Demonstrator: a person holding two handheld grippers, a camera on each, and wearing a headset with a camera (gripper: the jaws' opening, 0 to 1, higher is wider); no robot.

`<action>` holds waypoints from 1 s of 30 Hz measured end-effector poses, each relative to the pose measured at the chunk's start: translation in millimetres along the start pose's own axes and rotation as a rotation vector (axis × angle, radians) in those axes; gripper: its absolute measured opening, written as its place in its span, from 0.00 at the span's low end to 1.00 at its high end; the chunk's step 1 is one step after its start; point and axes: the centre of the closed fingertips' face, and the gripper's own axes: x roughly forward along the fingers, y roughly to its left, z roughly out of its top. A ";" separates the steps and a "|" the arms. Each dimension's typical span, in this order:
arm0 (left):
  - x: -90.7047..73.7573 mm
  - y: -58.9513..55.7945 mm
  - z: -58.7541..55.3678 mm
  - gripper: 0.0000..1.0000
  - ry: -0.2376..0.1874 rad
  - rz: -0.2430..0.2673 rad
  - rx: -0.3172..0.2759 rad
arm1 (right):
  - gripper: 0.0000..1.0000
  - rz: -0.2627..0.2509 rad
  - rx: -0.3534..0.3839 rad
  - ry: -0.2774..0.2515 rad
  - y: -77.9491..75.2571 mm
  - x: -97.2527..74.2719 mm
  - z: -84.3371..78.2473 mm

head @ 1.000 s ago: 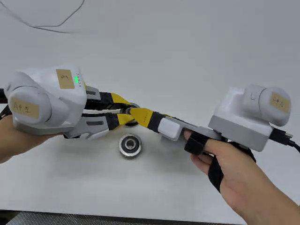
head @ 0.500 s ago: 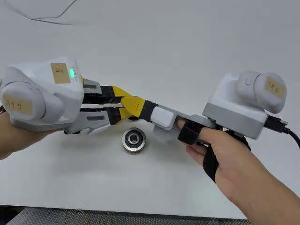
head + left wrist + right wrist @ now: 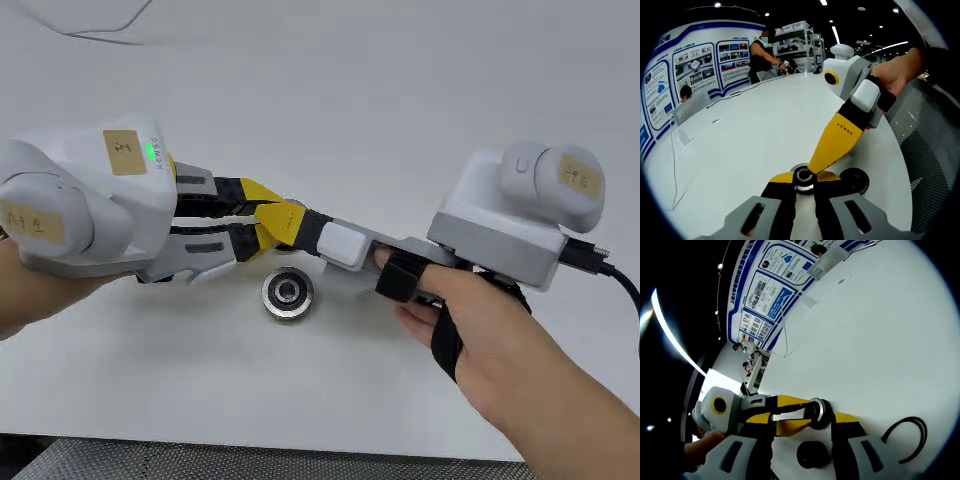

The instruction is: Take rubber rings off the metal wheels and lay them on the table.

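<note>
My left gripper [image 3: 806, 181] is shut on a small metal wheel [image 3: 803, 175] with a dark rubber ring, held just above the table. My right gripper [image 3: 822, 421] comes in from the right, and its yellow fingertips [image 3: 826, 155] press on the sides of that same wheel [image 3: 818, 412]. In the head view the left gripper [image 3: 262, 228] and the right gripper [image 3: 286, 224] meet tip to tip and hide the held wheel. A second wheel [image 3: 288, 293] with a black ring lies flat on the table just below them. One loose black rubber ring [image 3: 906, 438] lies on the table.
The white table [image 3: 400, 90] stretches far ahead. A thin cable [image 3: 90, 25] lies at its far left. The near table edge [image 3: 300, 445] runs close under my hands. People and poster boards [image 3: 685, 65] stand beyond the table's far end.
The right gripper has slid left and closed in on the wheel between the left jaws. That wheel, visible a second ago in the head view, is now covered by the yellow tips.
</note>
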 end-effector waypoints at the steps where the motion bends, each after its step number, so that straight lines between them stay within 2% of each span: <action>1: 0.0 0.0 0.0 0.12 0.000 0.000 0.000 | 0.48 0.000 0.000 -0.001 0.2 -0.4 0.2; 5: -0.2 0.0 0.0 0.12 0.001 0.000 0.001 | 0.48 -0.010 -0.007 -0.005 -1.1 -2.4 1.6; 11: -0.3 -0.2 0.1 0.12 0.002 0.000 0.002 | 0.48 0.002 0.001 -0.014 1.7 -2.3 4.2; 30: -0.3 -1.6 0.3 0.12 0.011 -0.004 0.013 | 0.48 -0.008 0.000 -0.004 4.2 -1.9 0.5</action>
